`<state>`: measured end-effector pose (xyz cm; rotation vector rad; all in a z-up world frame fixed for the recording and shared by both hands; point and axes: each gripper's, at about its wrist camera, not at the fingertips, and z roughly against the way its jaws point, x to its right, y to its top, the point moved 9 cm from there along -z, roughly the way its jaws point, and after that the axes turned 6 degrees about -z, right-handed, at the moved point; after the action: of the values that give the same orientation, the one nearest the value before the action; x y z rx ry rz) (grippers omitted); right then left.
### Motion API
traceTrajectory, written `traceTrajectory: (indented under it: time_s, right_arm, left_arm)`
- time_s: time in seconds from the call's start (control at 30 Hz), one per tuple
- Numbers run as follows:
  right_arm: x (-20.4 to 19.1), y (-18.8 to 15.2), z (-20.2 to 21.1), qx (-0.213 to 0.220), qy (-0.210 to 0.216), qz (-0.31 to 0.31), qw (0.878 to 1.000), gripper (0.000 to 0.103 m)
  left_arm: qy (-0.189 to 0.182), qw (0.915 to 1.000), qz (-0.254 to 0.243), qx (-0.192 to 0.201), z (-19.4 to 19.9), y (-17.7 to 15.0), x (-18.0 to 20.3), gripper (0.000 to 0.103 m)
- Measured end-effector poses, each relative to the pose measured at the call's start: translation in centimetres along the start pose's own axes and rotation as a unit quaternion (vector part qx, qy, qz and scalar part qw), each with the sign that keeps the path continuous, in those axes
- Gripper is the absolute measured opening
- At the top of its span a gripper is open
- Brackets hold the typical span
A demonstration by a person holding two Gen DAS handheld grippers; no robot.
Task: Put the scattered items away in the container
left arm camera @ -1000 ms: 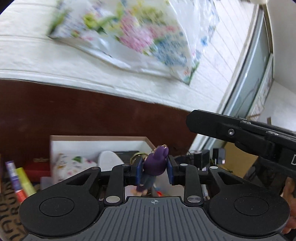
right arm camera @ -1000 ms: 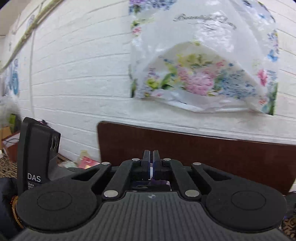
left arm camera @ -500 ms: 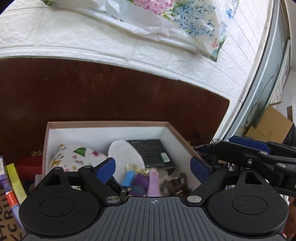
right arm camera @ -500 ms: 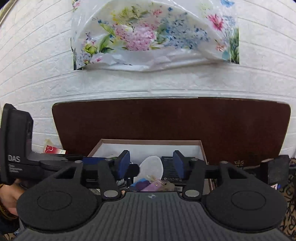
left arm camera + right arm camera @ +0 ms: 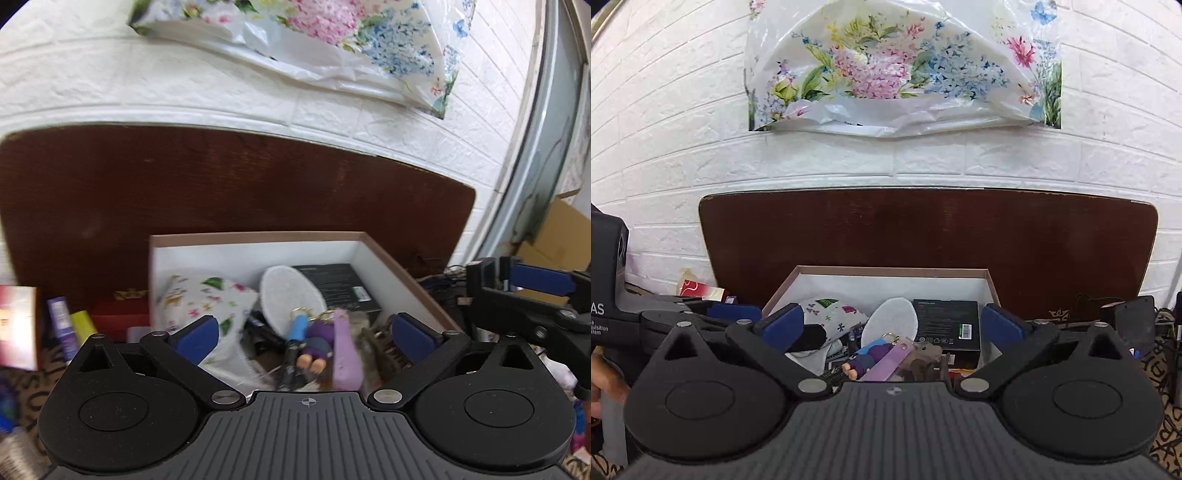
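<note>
My left claw [image 5: 309, 338] stands wide, its jaws having just been opening, and nothing is pressed between its blue pads [image 5: 195, 334]. Below it, at the lower centre of the left wrist frame, the purple doll keychain [image 5: 314, 343] lies inside the open box [image 5: 258, 236], its feet toward the camera, with a lilac strap [image 5: 345, 354] just beside it on the right. My right claw [image 5: 892, 326] is wide too, jaws likewise just opened, empty; in its frame the same keychain [image 5: 871, 356] and strap [image 5: 888, 360] rest in the box [image 5: 890, 271] at lower centre. Also in the box are a white oval pad [image 5: 291, 295], a black carton [image 5: 945, 325] toward the right wall, and a floral pouch [image 5: 201, 295] on the left. A dark wooden board [image 5: 923, 229] stands behind the box against a white brick wall [image 5: 665, 110], where a flowered plastic bag [image 5: 905, 70] hangs in the upper centre. At the left edge of the right wrist frame my other claw's body shows.
</note>
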<state>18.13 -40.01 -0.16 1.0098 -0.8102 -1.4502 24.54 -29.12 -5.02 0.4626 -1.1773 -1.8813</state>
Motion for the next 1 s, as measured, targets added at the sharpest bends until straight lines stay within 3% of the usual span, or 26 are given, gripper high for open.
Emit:
traceTrajectory:
  time_s: [0.3, 0.6, 1.0]
  right_arm:
    - [-1.3, -3.9, 2.8, -0.037, -0.040, 0.048, 0.997, 0.102]
    - [-0.3, -9.4, 4.2, -0.115, -0.103, 0.056, 0.986, 0.102]
    - [-1.2, -10.6, 5.8, -0.129, -0.100, 0.041, 0.986, 0.102]
  left_arm:
    - [0.043, 0.9985, 0.013, -0.032, 3.4, -2.8, -1.2, 0.103]
    - [0.061, 0.9978, -0.006, -0.024, 6.8, -4.7, -0.3, 0.103]
    - [0.058, 0.9975, -0.037, -0.020, 8.5, -5.7, 1.8, 0.103]
